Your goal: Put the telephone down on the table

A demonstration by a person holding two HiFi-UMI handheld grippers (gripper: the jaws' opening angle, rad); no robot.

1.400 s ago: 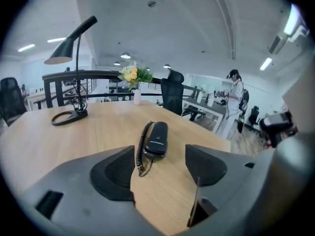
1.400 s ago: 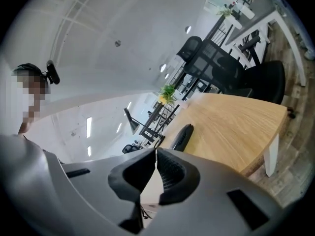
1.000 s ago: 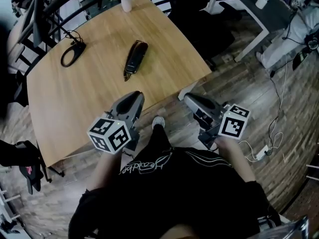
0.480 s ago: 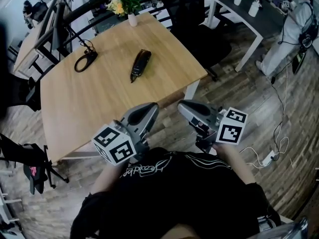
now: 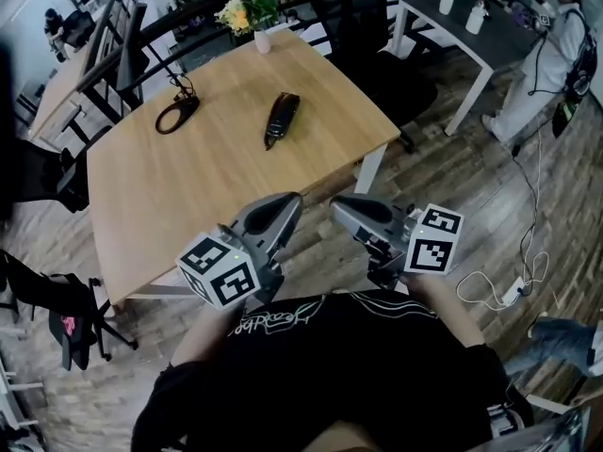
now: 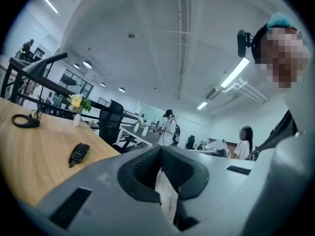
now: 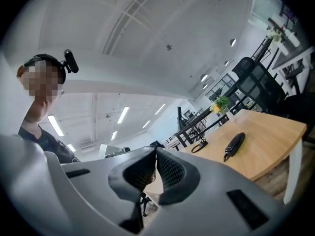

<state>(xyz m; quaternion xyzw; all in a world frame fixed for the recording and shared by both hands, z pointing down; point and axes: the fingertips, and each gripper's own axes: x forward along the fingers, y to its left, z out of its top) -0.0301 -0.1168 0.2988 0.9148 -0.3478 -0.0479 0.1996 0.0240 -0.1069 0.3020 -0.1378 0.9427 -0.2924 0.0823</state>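
A black telephone handset (image 5: 282, 118) lies flat on the wooden table (image 5: 188, 196), past its middle; it also shows in the left gripper view as the handset (image 6: 78, 154) and in the right gripper view as the handset (image 7: 234, 145). My left gripper (image 5: 288, 204) is held near my body, off the table's near edge, its jaws shut with nothing between them (image 6: 160, 150). Beside it my right gripper (image 5: 337, 204) is likewise shut and empty (image 7: 155, 152). Both are tilted upward and well short of the handset.
A black coiled cable (image 5: 176, 116) lies at the table's far left. A white vase of flowers (image 5: 259, 36) stands at the far edge. A black chair (image 5: 363, 26) sits beyond the table. Another desk (image 5: 462, 17) and a standing person (image 5: 551, 55) are at the right.
The view has drawn back from the table, so the handset looks farther away. Both grippers stay close to my body, with their tips closer together.
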